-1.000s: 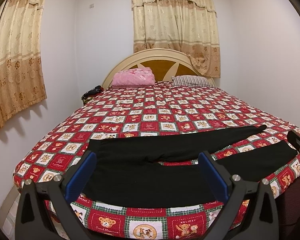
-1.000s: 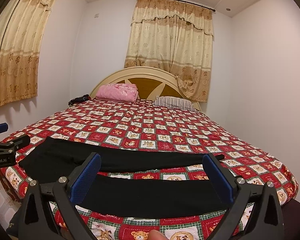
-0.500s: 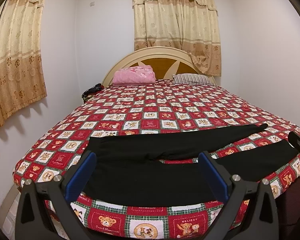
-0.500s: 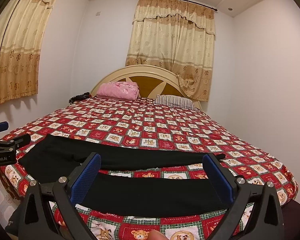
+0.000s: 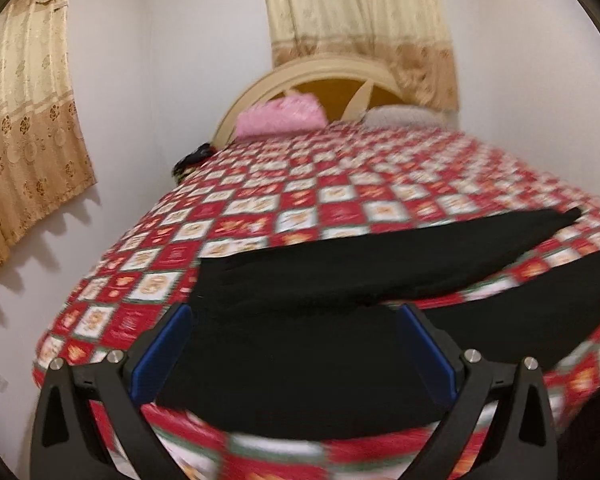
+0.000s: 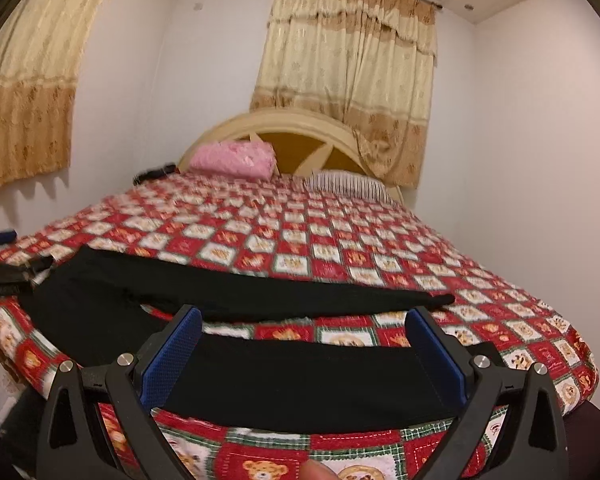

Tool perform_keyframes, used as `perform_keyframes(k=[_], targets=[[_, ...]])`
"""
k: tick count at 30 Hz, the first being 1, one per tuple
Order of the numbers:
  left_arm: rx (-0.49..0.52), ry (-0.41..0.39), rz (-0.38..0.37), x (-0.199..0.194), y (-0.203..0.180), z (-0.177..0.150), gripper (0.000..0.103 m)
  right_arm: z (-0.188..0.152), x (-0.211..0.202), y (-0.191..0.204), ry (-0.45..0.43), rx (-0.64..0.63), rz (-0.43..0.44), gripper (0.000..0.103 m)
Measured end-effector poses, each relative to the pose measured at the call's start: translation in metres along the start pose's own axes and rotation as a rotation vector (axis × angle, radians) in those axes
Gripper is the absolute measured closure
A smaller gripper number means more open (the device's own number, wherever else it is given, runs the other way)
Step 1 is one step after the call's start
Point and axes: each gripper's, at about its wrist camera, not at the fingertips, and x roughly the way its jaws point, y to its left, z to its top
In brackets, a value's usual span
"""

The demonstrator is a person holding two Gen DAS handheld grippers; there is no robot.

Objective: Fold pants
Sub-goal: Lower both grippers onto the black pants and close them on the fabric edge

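- The black fabric pants [image 5: 300, 344] lie flat across the foot end of the bed with the red-and-white teddy-bear patchwork quilt [image 5: 300, 200], legs parted in a narrow V, one leg nearer the foot edge of the quilt, the other angled toward the headboard end.
- In the left wrist view the waist end of the pants sits nearest, with the far leg running off to the right over the quilt.
- The left gripper [image 5: 294, 344], black-framed with blue pads, is spread wide with nothing between its fingers; it hangs over the waist part of the pants, and whether it touches the cloth cannot be told, as this picture is blurred.
- The right gripper [image 6: 304, 348], of the same make, is likewise spread wide and empty, poised over the near leg of the pants [image 6: 300, 380] close to the foot edge of the quilt.
- A fingertip [image 6: 318, 470] of the holder shows at the bottom edge of the right wrist view.
- A pink folded blanket [image 6: 234, 158] and a striped pillow [image 6: 348, 184] rest at the headboard end, well apart from the pants.
- Judged step: the approach before the first fold; nothing is gripped, and the legs are not yet laid together.
- The next move likely calls for each gripper to come down to the near edge of the pants, one at the waist and one at the leg, and close on a single layer so that leg can be carried over onto the far one.
- Risk: catching the quilt along with the thin cloth.
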Motion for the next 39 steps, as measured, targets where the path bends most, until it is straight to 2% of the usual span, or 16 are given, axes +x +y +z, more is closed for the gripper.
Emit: perform_keyframes(k=[5, 8, 16, 19, 20, 22, 25, 27, 29, 30, 31, 32, 34, 39], targets=[[-0.002, 0.079, 0.098, 0.069, 0.059, 0.013, 0.0, -0.014, 0.043, -0.014, 0.094, 0.015, -0.023, 0.001], [-0.016, 0.126, 0.11, 0.107, 0.083, 0.018, 0.0, -0.016, 0.064, -0.023, 0.13, 0.029, -0.041, 0.001], [-0.093, 0.258, 0.035, 0.194, 0.111, 0.021, 0.003, -0.01, 0.13, -0.043, 0.232, -0.022, -0.123, 0.001], [-0.115, 0.3, -0.001, 0.221, 0.114, 0.026, 0.017, -0.009, 0.157, -0.05, 0.275, -0.051, -0.15, 0.001], [-0.119, 0.318, -0.026, 0.23, 0.114, 0.027, 0.017, -0.008, 0.162, -0.051, 0.284, -0.056, -0.155, 0.001], [-0.111, 0.35, -0.023, 0.244, 0.113, 0.026, 0.017, -0.007, 0.175, -0.055, 0.298, -0.074, -0.176, 0.001], [-0.121, 0.411, -0.039, 0.264, 0.115, 0.021, 0.029, -0.005, 0.192, -0.059, 0.325, -0.097, -0.194, 0.001], [-0.159, 0.432, -0.083, 0.27, 0.119, 0.02, 0.038, -0.005, 0.2, -0.063, 0.345, -0.102, -0.194, 0.001], [-0.194, 0.428, -0.135, 0.27, 0.121, 0.02, 0.052, -0.006, 0.208, -0.068, 0.359, -0.109, -0.193, 0.001], [-0.188, 0.428, -0.138, 0.269, 0.119, 0.022, 0.053, -0.006, 0.211, -0.071, 0.366, -0.113, -0.192, 0.001], [-0.173, 0.428, -0.141, 0.269, 0.117, 0.022, 0.058, -0.007, 0.215, -0.075, 0.372, -0.116, -0.189, 0.001], [-0.163, 0.425, -0.154, 0.27, 0.115, 0.023, 0.068, -0.007, 0.219, -0.078, 0.379, -0.116, -0.184, 0.001], [-0.155, 0.424, -0.179, 0.269, 0.111, 0.024, 0.076, -0.008, 0.227, -0.087, 0.395, -0.115, -0.179, 0.001], [-0.102, 0.425, -0.189, 0.272, 0.106, 0.027, 0.083, -0.003, 0.24, -0.122, 0.412, -0.069, -0.14, 0.002]])
